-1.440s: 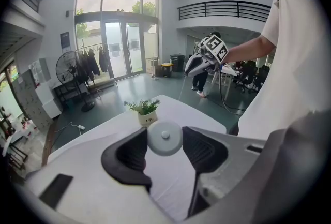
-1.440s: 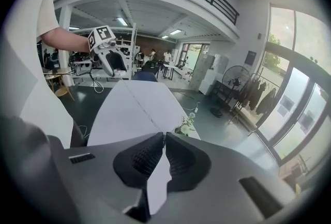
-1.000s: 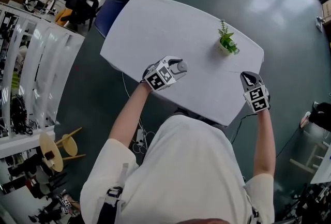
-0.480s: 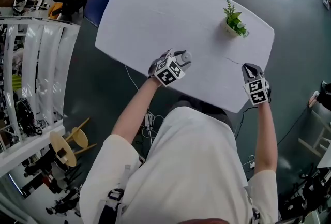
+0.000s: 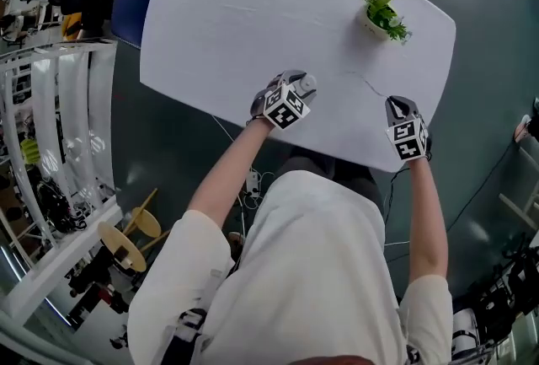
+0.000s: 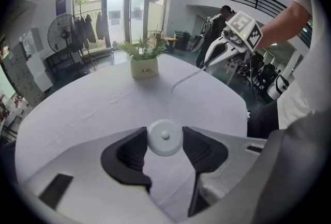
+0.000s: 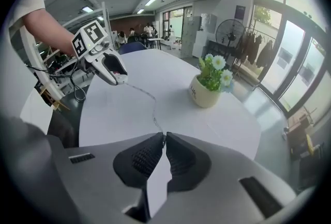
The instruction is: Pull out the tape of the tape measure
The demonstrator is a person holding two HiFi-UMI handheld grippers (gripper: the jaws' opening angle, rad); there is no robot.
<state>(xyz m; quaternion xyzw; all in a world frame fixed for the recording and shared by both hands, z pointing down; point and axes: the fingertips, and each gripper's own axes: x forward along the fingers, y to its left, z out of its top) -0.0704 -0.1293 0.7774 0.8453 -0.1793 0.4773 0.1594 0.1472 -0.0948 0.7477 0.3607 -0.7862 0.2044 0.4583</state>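
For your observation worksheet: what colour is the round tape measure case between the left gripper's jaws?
The case is white, clearest in the left gripper view.

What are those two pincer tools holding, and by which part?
The left gripper clamps the round white tape measure case by its sides; the right gripper pinches the pulled-out tape at its end.

Around me a white table [image 5: 227,18] stands on a dark glossy floor [image 5: 493,60], with daylight coming through tall glass doors [image 6: 115,16].
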